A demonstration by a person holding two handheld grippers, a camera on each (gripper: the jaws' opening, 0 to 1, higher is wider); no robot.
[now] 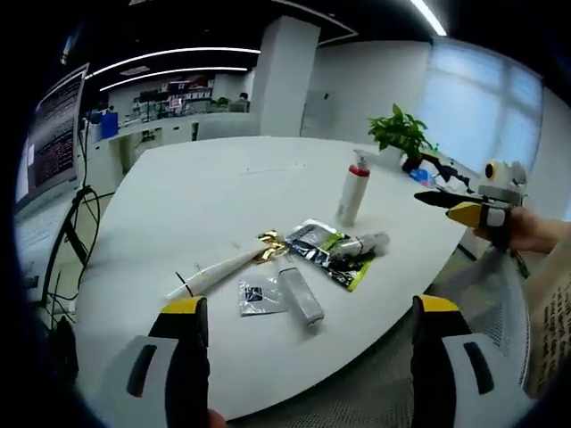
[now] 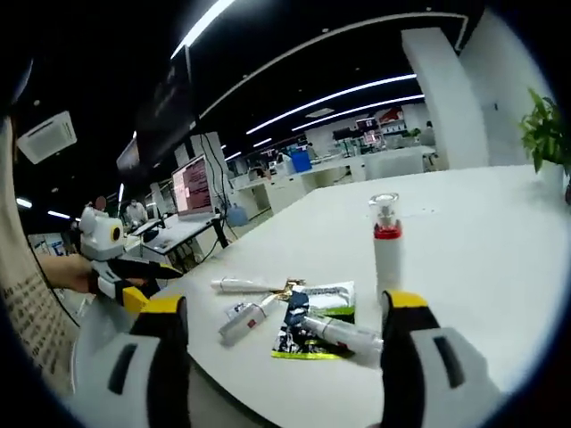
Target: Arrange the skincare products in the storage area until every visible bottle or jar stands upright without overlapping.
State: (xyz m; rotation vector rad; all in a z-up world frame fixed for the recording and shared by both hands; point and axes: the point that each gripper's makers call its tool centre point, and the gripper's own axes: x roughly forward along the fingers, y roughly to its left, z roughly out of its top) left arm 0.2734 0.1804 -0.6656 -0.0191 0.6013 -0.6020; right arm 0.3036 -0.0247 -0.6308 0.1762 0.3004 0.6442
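Note:
A white pump bottle with a red band (image 1: 352, 187) (image 2: 386, 245) stands upright on the round white table (image 1: 196, 196) (image 2: 482, 232). Closer to the near edge several products lie flat: a white tube with a gold end (image 1: 223, 270) (image 2: 250, 286), a silver tube (image 1: 302, 294) (image 2: 245, 323), and a small bottle (image 1: 361, 243) (image 2: 343, 334) resting on a dark and green packet (image 1: 326, 250) (image 2: 312, 330). A small clear sachet (image 1: 260, 296) lies beside the silver tube. My left gripper (image 1: 312, 357) (image 2: 147, 283) hovers open before the table edge. My right gripper (image 2: 284, 357) (image 1: 451, 205) is open too, holding nothing.
A potted plant (image 1: 401, 134) stands at the table's far side. A monitor (image 1: 53, 134) (image 2: 192, 187) with hanging cables sits on a desk beside the table. A grey mesh chair (image 1: 482, 285) is near the table edge. A hand (image 1: 535, 232) holds the right gripper.

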